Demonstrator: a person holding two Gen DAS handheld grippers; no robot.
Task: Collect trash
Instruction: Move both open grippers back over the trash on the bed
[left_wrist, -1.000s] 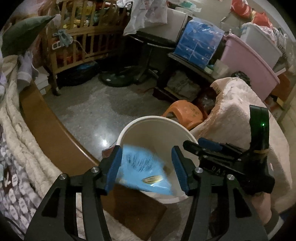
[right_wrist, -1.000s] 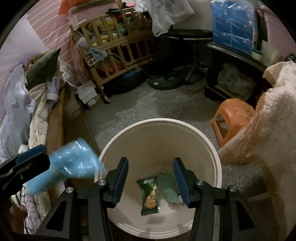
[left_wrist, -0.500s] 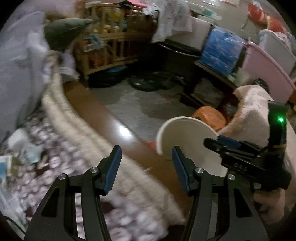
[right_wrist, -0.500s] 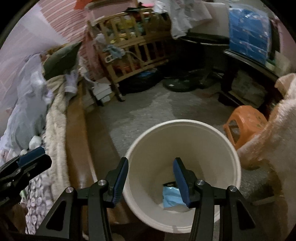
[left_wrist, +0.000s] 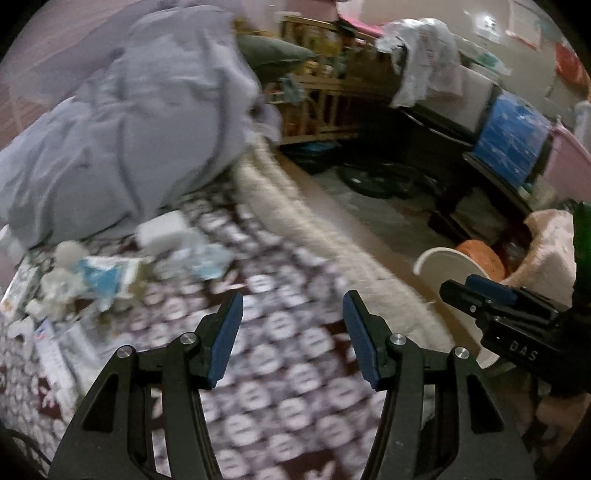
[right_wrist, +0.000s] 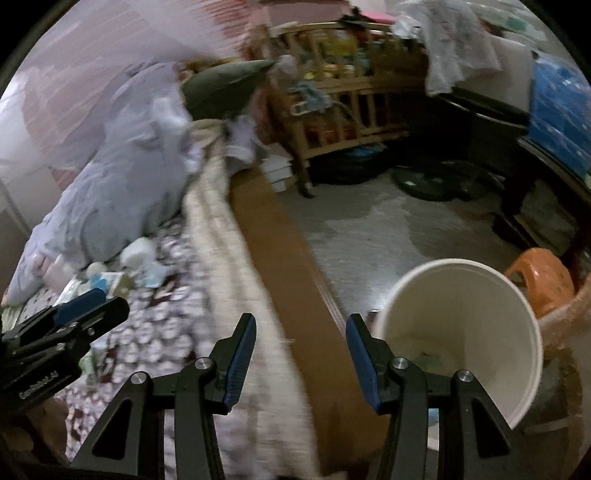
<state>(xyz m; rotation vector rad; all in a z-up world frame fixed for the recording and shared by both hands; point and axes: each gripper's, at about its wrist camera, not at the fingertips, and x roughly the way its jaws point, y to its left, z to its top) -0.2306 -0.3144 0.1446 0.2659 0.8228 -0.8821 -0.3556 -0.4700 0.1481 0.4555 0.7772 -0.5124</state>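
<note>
facing the bed, the left gripper (left_wrist: 291, 334) is held wide open with nothing between its fingers, probably for the trash pile (left_wrist: 99, 280) at middle left. the right gripper (right_wrist: 301, 350) is also open and empty, near the white bucket (right_wrist: 517, 295) at lower right.

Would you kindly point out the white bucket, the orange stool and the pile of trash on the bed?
white bucket (right_wrist: 476, 295), right wrist view, on its inner back wall.
orange stool (right_wrist: 543, 277), right wrist view, on its seat top.
pile of trash (left_wrist: 107, 273), left wrist view, on a blue-and-white wrapper.
</note>
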